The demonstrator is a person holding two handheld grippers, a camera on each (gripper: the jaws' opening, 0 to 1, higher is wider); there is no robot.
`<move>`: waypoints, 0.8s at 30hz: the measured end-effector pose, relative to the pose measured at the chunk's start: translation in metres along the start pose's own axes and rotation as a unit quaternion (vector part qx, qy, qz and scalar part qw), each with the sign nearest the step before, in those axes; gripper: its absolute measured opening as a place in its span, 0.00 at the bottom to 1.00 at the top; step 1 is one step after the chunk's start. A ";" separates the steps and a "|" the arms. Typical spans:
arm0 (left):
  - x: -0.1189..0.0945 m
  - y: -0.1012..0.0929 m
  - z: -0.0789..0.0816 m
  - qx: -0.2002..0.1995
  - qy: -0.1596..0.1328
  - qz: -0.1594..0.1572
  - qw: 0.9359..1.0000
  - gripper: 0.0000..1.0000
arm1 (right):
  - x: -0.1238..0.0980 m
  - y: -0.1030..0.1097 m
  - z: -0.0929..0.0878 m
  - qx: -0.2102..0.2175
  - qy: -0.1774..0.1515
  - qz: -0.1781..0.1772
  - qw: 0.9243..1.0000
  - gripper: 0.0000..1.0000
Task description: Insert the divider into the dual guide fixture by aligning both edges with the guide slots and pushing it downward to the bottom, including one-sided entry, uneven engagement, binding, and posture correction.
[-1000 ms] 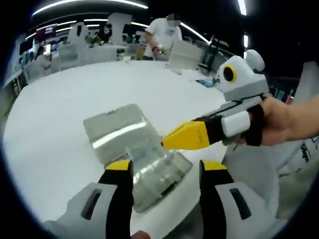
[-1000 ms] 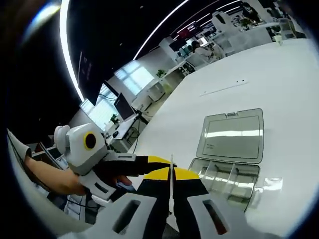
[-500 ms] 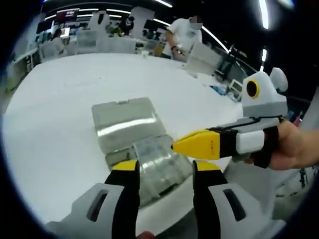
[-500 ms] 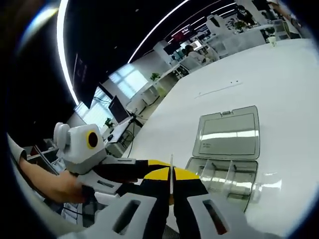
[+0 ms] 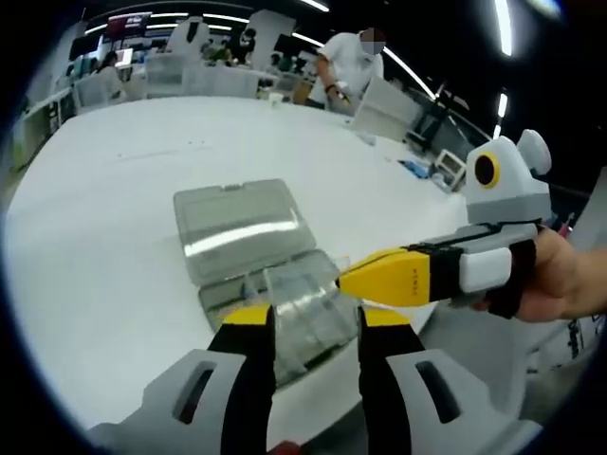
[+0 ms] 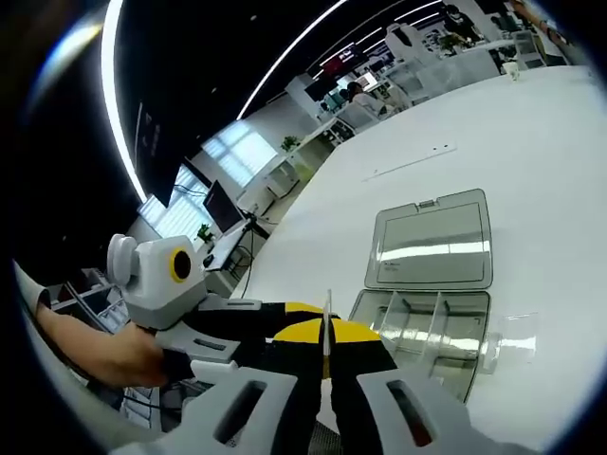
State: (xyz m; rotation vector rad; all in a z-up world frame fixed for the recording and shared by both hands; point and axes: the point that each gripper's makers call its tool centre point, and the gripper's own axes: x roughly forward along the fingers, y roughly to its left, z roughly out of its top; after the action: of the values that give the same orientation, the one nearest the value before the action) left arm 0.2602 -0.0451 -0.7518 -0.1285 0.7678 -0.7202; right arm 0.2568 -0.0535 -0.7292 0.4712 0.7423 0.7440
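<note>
Our left gripper (image 5: 313, 318) narrowed, jaws apart; right gripper (image 6: 327, 332) clamps the divider (image 6: 327, 318), nearing the box (image 6: 427, 327) ahead.

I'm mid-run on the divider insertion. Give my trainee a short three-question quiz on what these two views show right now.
1. True or false: the clear box's lid lies open on the white table.
2. What does the right hand-held gripper hold? A) a thin clear divider B) a screwdriver C) nothing
3. In the left gripper view, what lies straight ahead of the left hand-held gripper?

Key
1. True.
2. A, pinched edge-on between shut jaws.
3. The clear compartment box.
</note>
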 end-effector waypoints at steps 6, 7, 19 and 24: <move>0.000 -0.003 -0.002 -0.014 0.003 -0.025 1.000 0.30 | -0.002 0.002 -0.002 -0.015 0.007 0.014 1.000 0.00; 0.001 -0.004 -0.002 -0.018 0.001 -0.036 0.999 0.30 | -0.003 0.002 -0.002 -0.023 0.010 0.015 1.000 0.00; -0.004 -0.011 0.003 -0.014 -0.002 -0.102 0.995 0.29 | -0.015 0.003 0.008 -0.028 0.006 0.061 0.998 0.06; -0.010 -0.016 0.003 -0.013 0.003 -0.153 0.988 0.29 | -0.023 0.011 0.015 -0.022 0.004 0.116 0.993 0.08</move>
State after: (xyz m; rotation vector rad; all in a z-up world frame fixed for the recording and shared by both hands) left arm 0.2486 -0.0517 -0.7377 -0.2709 0.7723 -1.0018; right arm 0.2517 -0.0654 -0.7030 0.5208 0.6838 0.9786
